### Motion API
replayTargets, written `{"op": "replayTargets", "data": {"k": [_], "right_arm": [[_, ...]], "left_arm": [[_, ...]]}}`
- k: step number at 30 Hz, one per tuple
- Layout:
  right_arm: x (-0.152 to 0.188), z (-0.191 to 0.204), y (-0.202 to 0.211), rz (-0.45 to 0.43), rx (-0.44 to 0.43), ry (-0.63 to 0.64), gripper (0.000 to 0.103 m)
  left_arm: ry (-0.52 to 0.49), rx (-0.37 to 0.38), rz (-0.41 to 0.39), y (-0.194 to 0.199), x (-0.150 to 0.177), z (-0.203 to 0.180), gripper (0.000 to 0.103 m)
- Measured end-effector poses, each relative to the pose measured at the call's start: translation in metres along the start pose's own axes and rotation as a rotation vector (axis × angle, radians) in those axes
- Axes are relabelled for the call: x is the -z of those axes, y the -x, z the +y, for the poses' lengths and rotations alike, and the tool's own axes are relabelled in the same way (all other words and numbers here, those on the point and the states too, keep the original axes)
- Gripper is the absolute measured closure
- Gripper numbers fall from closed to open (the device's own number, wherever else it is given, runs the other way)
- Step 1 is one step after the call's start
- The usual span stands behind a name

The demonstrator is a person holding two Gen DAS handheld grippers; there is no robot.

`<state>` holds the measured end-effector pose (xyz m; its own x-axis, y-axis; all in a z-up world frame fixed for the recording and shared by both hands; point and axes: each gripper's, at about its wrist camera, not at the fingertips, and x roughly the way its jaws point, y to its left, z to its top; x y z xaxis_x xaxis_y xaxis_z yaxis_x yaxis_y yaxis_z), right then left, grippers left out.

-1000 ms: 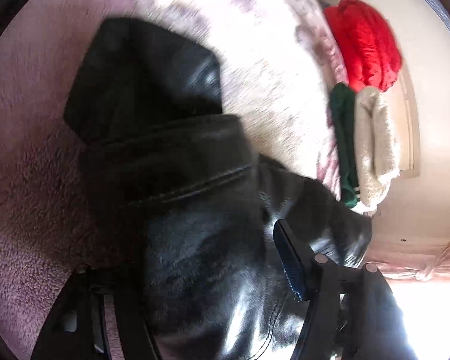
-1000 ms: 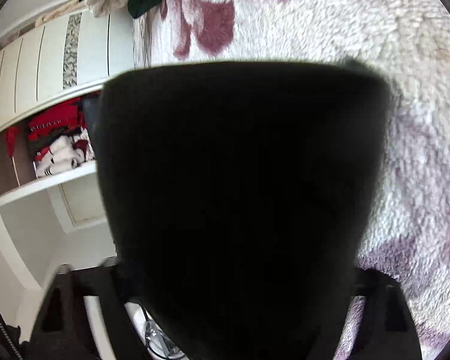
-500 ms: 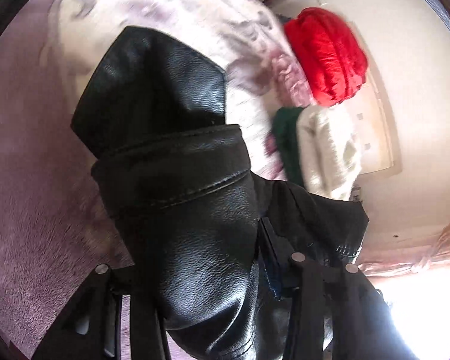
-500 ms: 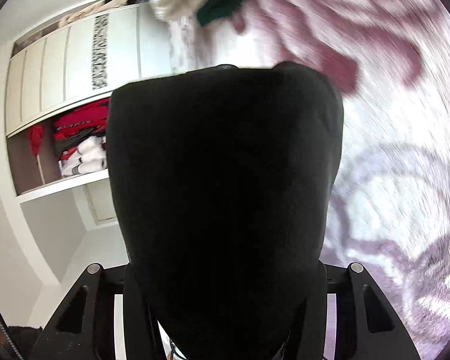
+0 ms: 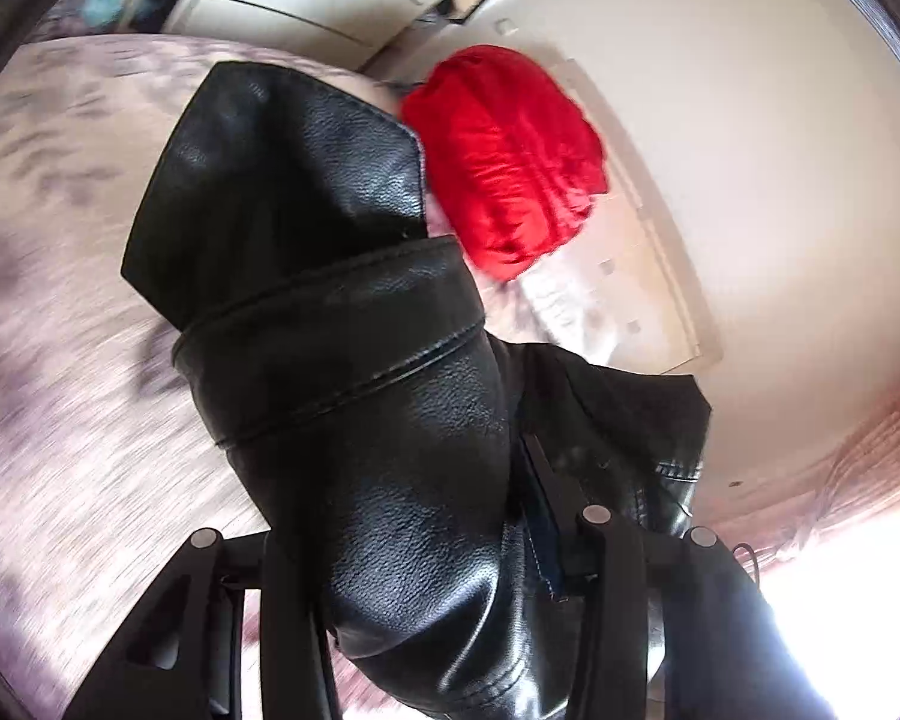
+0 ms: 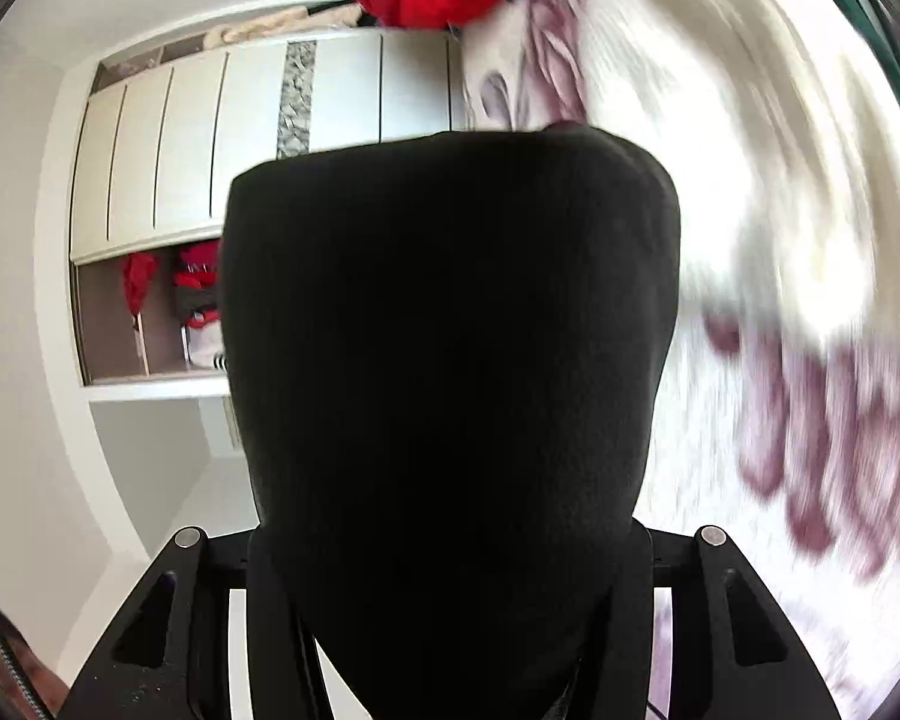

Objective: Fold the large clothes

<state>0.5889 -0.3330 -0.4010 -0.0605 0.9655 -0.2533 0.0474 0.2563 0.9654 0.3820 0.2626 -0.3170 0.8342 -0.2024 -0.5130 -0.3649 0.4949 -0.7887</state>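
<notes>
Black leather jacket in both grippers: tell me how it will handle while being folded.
The black leather jacket bulges in thick, rounded rolls, so it likely resists sharp creases. Its glossy grain suggests it may slide in the left gripper. It fills the right gripper, so probably bulky and fairly heavy.

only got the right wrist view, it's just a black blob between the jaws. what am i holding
Observer: A black leather jacket. The left wrist view shows its grain and a stitched seam.
Operator: is the left gripper on it too
Observer: Yes, the left gripper has a fold of the same jacket bunched between its jaws.
Operator: what's that red thing at the top of my view
Observer: A red puffy garment, lying at the edge of the fluffy patterned blanket next to a cream panel.
</notes>
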Motion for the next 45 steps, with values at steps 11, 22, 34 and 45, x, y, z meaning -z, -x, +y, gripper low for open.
{"op": "replayTargets", "data": {"k": [11,22,34,45], "right_arm": [[-0.205,-0.107,-0.002,0.025,0.074,-0.149,0.047],[-0.175,-0.113,0.025,-0.019,0.332,-0.062,0.015],[0.001,0.021,0.003,-0.399,1.330,0.280,0.001],[0.163,0.163,-0.003,-0.639,1.494,0.204,0.001]], "left_arm": [[-0.107,-0.023,0.212,-0.210,-0.042,0.024,0.065],[-0.300,-0.122,0.325,-0.218,-0.058,0.006,0.038],[-0.804,-0.414,0.219,-0.129,-0.002,-0.064,0.002],[-0.945,-0.431,0.193,-0.017,0.002,-0.123,0.002]]}}
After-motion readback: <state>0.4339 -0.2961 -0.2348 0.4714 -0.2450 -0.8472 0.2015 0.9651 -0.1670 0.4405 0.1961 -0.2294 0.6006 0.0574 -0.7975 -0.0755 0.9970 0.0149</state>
